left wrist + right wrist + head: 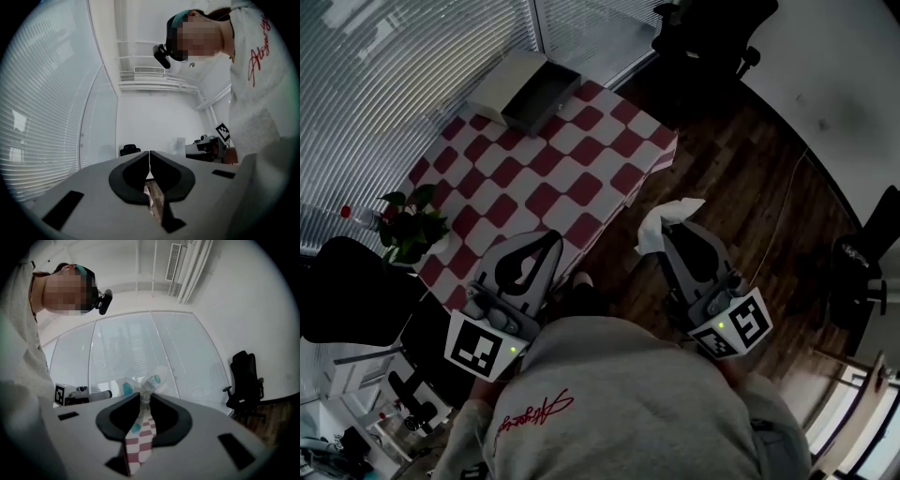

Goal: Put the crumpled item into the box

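The head camera looks steeply down past the person's sweatshirt (619,403) onto the left gripper (546,239), right gripper (668,236) and checked table (544,159), while each gripper camera sits close behind its own jaws, facing across the room, glimpsing the other gripper.

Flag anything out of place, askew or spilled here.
Nothing spilled or damaged. The only thing out of place is the crumpled item, pinched in the right gripper over the wood floor, away from the open box at the table's far corner.
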`<state>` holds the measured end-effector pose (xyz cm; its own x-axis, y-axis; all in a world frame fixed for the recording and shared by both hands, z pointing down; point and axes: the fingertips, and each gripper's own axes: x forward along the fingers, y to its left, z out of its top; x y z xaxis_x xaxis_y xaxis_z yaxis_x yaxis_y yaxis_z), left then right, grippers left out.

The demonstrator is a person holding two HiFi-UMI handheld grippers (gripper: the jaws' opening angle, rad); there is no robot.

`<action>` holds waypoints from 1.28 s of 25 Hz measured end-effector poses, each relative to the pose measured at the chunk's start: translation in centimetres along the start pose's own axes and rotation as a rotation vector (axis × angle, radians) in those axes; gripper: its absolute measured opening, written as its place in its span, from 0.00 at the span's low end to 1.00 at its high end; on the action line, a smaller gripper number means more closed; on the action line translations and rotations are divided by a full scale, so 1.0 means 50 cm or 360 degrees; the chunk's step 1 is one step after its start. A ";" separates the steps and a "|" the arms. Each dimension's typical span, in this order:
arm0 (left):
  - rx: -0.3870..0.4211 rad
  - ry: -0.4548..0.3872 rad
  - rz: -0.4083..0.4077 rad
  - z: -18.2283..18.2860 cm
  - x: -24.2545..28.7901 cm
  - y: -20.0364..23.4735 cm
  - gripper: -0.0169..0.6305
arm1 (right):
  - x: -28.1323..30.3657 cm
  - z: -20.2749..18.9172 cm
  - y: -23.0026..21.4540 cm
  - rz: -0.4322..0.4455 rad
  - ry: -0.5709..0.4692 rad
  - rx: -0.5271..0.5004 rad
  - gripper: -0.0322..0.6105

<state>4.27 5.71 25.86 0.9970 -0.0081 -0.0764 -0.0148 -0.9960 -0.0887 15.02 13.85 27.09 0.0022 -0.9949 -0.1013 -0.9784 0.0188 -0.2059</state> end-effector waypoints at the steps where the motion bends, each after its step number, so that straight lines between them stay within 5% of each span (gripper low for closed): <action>1: -0.0004 -0.0001 -0.0002 -0.001 0.004 0.009 0.05 | 0.008 0.001 -0.004 -0.0005 0.0001 -0.0002 0.17; 32: -0.0146 0.0069 -0.0025 -0.086 0.055 0.219 0.05 | 0.255 -0.028 -0.047 0.0011 0.0072 0.0000 0.17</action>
<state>7.19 -5.62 28.96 0.9995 0.0054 -0.0322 0.0055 -1.0000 0.0022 17.07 0.96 27.67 -0.0141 -0.9982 -0.0589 -0.9783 0.0260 -0.2055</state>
